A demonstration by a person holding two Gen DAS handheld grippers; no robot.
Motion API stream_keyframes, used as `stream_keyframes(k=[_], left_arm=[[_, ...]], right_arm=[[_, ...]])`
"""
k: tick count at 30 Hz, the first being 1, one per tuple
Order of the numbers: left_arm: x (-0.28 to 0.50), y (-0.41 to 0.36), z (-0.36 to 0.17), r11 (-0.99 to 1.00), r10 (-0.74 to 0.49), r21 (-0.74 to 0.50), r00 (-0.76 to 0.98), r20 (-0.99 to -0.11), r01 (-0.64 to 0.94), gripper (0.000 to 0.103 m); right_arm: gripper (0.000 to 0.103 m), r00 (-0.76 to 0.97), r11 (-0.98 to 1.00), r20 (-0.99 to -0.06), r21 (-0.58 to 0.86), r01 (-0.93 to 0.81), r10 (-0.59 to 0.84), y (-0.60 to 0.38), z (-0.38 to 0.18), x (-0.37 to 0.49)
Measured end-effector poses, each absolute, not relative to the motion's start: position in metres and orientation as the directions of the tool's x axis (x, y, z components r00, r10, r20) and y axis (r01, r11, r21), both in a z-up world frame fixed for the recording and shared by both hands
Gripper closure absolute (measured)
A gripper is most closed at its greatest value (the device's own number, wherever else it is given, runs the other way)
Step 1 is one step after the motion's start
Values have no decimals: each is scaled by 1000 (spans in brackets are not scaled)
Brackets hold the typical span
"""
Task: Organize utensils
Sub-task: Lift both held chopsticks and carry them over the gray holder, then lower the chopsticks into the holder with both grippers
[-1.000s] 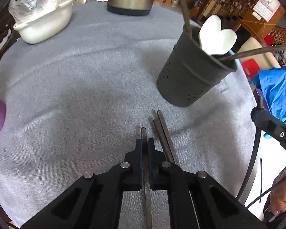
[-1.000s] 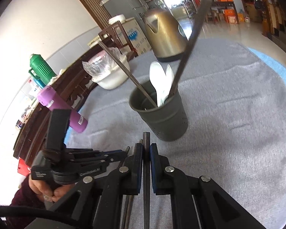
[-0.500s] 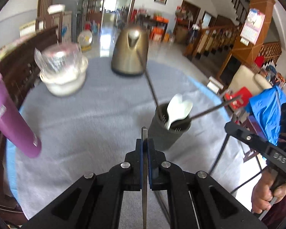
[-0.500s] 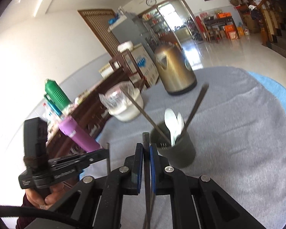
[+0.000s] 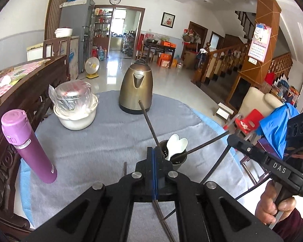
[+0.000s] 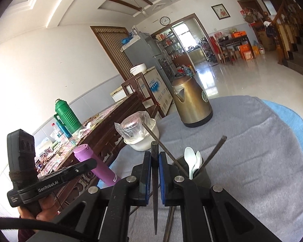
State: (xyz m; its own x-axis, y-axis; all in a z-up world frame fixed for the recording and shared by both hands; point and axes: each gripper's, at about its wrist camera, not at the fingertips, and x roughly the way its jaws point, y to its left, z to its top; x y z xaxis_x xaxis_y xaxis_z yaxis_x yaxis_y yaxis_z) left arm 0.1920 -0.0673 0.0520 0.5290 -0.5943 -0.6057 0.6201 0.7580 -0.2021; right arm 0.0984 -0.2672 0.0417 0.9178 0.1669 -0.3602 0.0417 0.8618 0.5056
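Grey cloth (image 5: 95, 141) covers the round table that both hand-held grippers hover above. Nearest, the right gripper (image 6: 155, 153) has its blue pads pinched on a dark chopstick (image 6: 154, 181), whose long axis runs along the fingers, its tip poking just past them. The left gripper (image 5: 154, 149) has its pads pressed flat together with nothing showing beyond the tips. A thin dark rod is visible under its frame, but I cannot tell whether it is gripped.

Just ahead of both grippers, a little right of each one's line, stands the dark perforated utensil holder (image 6: 200, 176). It holds two white spoons (image 6: 193, 161) and two more chopsticks leaning outward. Neither hand looks clearly nearer to it. The held chopstick probably has to be tipped end-down over the mouth, between the leaning sticks.

Farther off are a purple flask (image 5: 28, 147), a white bowl (image 5: 76, 119) and a brass-coloured kettle (image 5: 136, 88).
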Motion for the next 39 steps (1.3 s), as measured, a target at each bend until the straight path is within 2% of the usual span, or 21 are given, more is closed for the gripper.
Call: stream_keyframes(k=[6, 10, 15, 18, 20, 31, 34, 36, 39], left_arm=[[231, -56, 13, 795, -545, -267, 448, -708, 545, 103], [256, -64, -24, 831, -460, -218, 409, -788, 512, 101], [279, -88, -64, 840, -352, -120, 365, -862, 529, 85], [288, -107, -79, 819, -345, -109, 331, -878, 564, 75], [296, -123, -92, 803, -332, -108, 289, -898, 586, 73], [325, -172, -138, 764, -264, -117, 142, -954, 634, 74], [328, -172, -145, 759, -269, -123, 135, -954, 639, 83], [331, -169, -147, 761, -277, -136, 129, -952, 634, 95], [335, -160, -147, 775, -294, -158, 128, -947, 612, 98]], right_arm=[[95, 913, 864, -370, 503, 40, 173, -265, 40, 96], [95, 907, 856, -378, 516, 42, 183, -265, 32, 96], [95, 900, 837, -387, 545, 49, 199, -271, 22, 97], [95, 902, 829, -384, 557, 55, 198, -276, 19, 93], [95, 903, 820, -379, 570, 56, 201, -281, 18, 89], [95, 904, 808, -393, 580, 104, 166, -306, 12, 74], [95, 904, 804, -397, 583, 113, 161, -309, 11, 75], [95, 903, 804, -399, 583, 113, 162, -309, 10, 76], [95, 901, 806, -402, 581, 112, 165, -306, 9, 79]])
